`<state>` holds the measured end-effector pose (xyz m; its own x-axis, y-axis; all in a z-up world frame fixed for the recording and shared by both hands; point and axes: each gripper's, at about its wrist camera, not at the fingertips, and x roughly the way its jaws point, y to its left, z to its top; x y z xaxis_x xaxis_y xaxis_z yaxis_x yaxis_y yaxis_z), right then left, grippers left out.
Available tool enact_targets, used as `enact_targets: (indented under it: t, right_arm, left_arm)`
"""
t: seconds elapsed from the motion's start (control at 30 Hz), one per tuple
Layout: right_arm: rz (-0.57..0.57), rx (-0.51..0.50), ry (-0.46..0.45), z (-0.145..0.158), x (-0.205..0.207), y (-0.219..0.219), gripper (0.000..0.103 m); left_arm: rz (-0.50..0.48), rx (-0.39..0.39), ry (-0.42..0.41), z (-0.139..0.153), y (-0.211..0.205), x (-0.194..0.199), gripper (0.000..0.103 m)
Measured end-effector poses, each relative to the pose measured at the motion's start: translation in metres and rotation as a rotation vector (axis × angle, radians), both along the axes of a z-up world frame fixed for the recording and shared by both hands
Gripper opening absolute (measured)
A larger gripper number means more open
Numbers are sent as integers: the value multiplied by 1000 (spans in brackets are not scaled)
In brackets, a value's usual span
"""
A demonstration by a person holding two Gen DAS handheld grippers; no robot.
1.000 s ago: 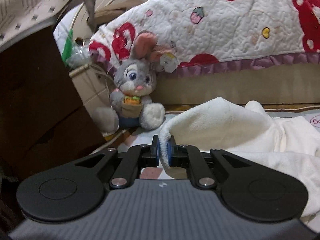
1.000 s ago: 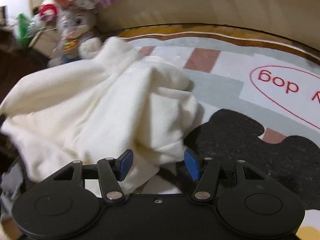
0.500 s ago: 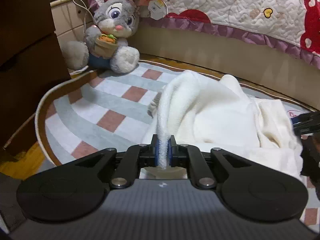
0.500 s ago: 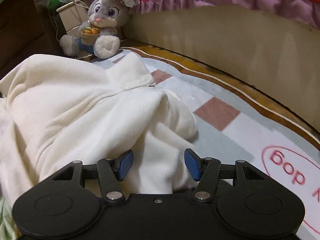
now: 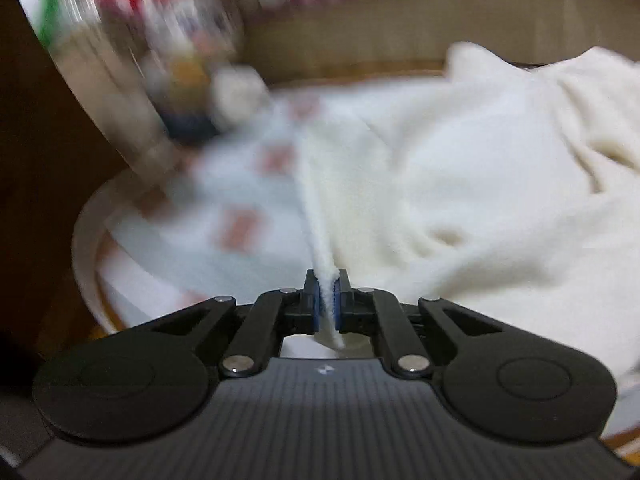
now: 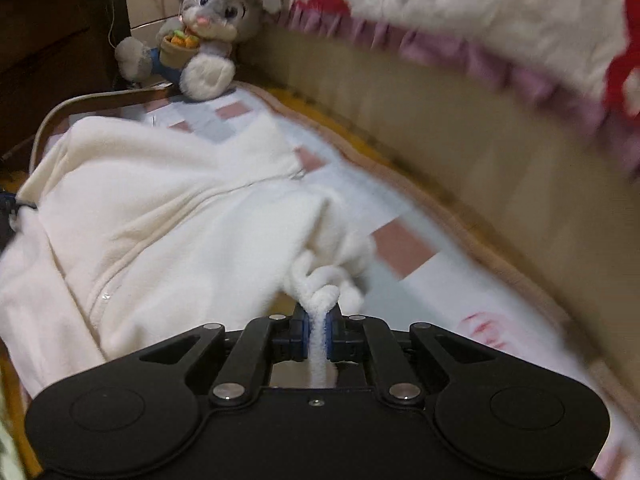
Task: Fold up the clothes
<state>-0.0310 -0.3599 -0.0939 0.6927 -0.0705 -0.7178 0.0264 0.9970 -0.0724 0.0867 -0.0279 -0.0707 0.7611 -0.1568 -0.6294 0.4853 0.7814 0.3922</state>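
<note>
Now clamped on cream fleece garment (image 6: pixel 168 208) edge: right gripper (image 6: pixel 317 330), wide apart earlier. Left gripper (image 5: pixel 327 300) pinching another edge, plush bunny (image 6: pixel 200 40) far ahead.

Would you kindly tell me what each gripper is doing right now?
Left gripper: shut on an edge of the cream fleece garment.
Right gripper: shut on a bunched fold of the same garment.

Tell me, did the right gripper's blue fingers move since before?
Yes. The right gripper was open over the white fleece garment; now it is shut on a bunched fold, and the plush bunny looks tilted, so the gripper rolled.
</note>
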Motion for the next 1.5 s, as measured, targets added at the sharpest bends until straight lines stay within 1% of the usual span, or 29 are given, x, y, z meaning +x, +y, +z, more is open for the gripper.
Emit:
enact_targets:
  t: [0.03,0.07,0.13,0.17,0.27,0.3,0.43,0.5,0.6,0.77,0.83,0.93,1.03,1.1,1.13,1.2,1.27,1.33,1.4,1.5]
  right_arm:
    - [-8,-27,-15,9,-5,0,7]
    - [-22,-44,-26,17,-10,-2,7]
    - [-51,-86,-54,33,-22,-4,7]
    - [-60,-111,-67,41,-28,-4,7]
    - [-103,-187,-116,67,-49,-9,7]
    - [-118,-213,-132,76,-56,-10,7]
    - [-157,-253,-206,126,-88,-11,7]
    - [-158,-288,-247,154,-107,-8,7]
    - [-172,-316,-304,195,-134,-4,7]
    - [-213,-358,-401,255,-194,2,6]
    - [-230,-362,-440,277,-220,5,7]
    - [-244,-385,-502,311,-258,11,6]
    - [-246,-415,-529,342,-286,18,6]
    - [-242,-418,-532,357,-301,19,7]
    - [-238,-422,-527,361,-305,17,7]
    - [-230,-423,-498,361,-305,7,7]
    - [-234,-385,-452,349,-294,-11,7]
    - [-250,-323,-397,323,-273,-37,7]
    - [-278,-292,-334,287,-243,-62,7]
    - [-339,-292,-249,234,-190,-104,7]
  left_arm:
    - [-5,26,-82,11,-1,-4,6]
    - [-6,34,-151,23,-1,-8,6]
    - [6,-36,-217,56,3,-13,6]
    - [4,-56,-253,71,4,-18,6]
    - [-6,-75,-388,108,2,-35,6]
    - [-6,-86,-422,120,2,-40,6]
    - [-8,-173,-473,174,5,-58,6]
    - [-15,-191,-494,201,7,-72,6]
    - [-27,-225,-529,241,17,-99,6]
    - [-31,-294,-588,305,41,-147,6]
    - [-44,-309,-604,325,48,-163,6]
    - [-65,-322,-608,347,48,-180,6]
    - [-88,-337,-609,368,48,-197,6]
    - [-110,-346,-591,377,44,-201,6]
    - [-123,-339,-579,380,40,-199,6]
    - [-142,-319,-544,379,28,-188,6]
    - [-147,-290,-484,367,10,-164,6]
    - [-148,-254,-418,345,-12,-132,6]
    - [-150,-217,-362,314,-38,-94,6]
    - [-158,-174,-363,264,-80,-41,7]
